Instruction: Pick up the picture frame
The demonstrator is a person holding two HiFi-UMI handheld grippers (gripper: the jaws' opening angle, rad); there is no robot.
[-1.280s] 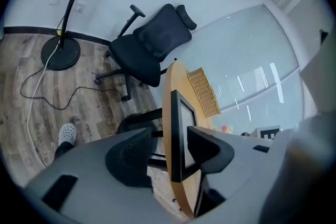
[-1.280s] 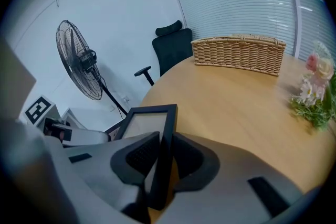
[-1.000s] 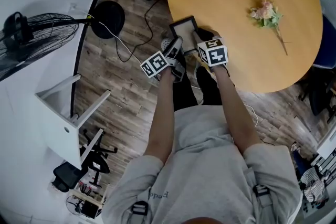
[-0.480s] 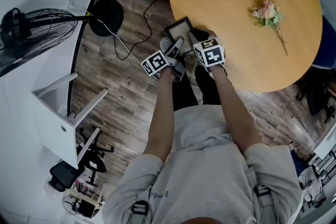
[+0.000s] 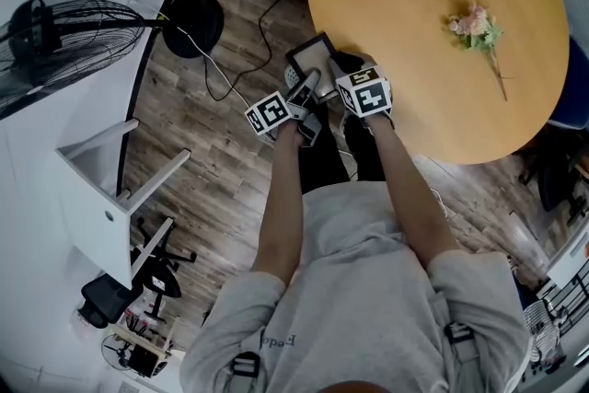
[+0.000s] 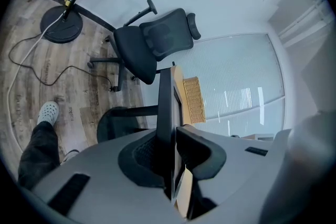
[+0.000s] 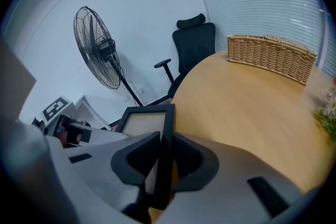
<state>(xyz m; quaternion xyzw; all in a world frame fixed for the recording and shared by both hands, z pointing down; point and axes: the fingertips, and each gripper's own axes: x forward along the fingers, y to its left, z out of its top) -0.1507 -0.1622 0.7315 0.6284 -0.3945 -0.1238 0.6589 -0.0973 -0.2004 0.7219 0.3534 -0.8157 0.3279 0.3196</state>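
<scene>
left gripper (image 6: 173, 136) jaws just closing, now pinching frame (image 5: 313, 59) edge. right gripper (image 7: 164, 150) clamps the opposite edge. frame sits at table (image 5: 414, 69) rim, gripped on both sides; judged ready to lift.

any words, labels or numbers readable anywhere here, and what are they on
Print on the grey shirt: one short word, too small and creased to read.
Left marker cube and right marker cube: black-and-white square patterns only, no letters.
Picture frame: no text visible.
Nothing else is readable.
</scene>
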